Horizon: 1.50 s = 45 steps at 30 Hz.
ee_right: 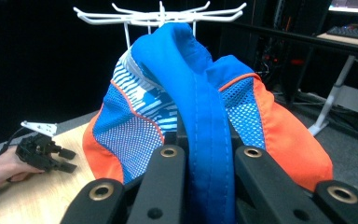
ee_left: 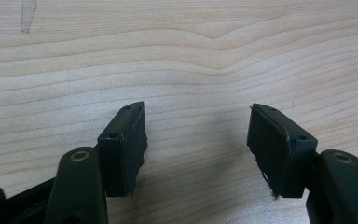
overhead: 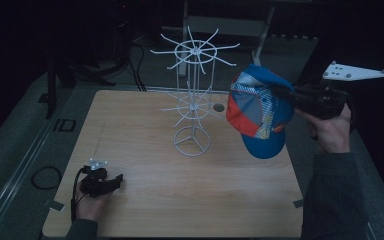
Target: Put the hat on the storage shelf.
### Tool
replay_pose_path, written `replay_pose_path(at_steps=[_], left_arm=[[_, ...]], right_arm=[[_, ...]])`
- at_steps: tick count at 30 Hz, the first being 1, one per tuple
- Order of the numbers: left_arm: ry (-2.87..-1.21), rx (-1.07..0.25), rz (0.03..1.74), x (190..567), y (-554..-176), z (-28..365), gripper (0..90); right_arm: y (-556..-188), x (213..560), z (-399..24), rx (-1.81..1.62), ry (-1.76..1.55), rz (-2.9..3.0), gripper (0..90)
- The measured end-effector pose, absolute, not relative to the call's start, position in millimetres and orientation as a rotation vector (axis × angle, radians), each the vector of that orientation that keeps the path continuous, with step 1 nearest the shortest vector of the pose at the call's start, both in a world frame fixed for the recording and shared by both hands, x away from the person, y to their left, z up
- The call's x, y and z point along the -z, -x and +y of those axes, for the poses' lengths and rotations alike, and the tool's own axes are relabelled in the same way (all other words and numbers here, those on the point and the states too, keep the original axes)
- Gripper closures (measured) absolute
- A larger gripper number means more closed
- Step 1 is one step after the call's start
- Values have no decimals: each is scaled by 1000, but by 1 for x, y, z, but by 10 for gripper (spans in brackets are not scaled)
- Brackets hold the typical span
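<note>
A blue, orange and white striped cap (overhead: pixel 257 112) hangs in the air right of a white wire rack (overhead: pixel 193 95) with hook arms on two tiers. My right gripper (overhead: pixel 282 92) is shut on the cap's blue band, held up at about the height of the rack's lower tier. In the right gripper view the cap (ee_right: pixel 186 107) bulges over my right gripper (ee_right: pixel 209 149), with the rack's top hooks (ee_right: pixel 161 16) just behind it. My left gripper (overhead: pixel 112 181) rests low at the table's near left; its jaws stand apart with only bare wood between them (ee_left: pixel 196 149).
The wooden table (overhead: pixel 145 200) carries the rack near its middle back. A small round hole (overhead: pixel 218 107) sits in the tabletop beside the rack. Dark floor, cables and desk legs surround the table. In the right gripper view the left hand and gripper (ee_right: pixel 44 151) lie far off at left.
</note>
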<state>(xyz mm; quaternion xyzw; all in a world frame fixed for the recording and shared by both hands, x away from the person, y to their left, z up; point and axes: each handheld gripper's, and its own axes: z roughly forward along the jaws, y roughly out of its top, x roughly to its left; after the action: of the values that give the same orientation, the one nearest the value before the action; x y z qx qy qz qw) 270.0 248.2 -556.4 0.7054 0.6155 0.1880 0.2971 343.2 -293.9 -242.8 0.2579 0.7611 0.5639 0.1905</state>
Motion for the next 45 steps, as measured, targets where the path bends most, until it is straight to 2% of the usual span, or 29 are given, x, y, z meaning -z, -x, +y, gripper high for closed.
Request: replay_pose_path(at_steps=[28, 45], left_arm=[[-1877, -499, 1633, 556, -270, 248, 381], [-1874, -492, 1634, 556, -270, 248, 381]], right_arm=[[-340, 205, -286, -1746, -636, 2060, 859], [-370, 242, -248, -1666, -691, 2206, 856]])
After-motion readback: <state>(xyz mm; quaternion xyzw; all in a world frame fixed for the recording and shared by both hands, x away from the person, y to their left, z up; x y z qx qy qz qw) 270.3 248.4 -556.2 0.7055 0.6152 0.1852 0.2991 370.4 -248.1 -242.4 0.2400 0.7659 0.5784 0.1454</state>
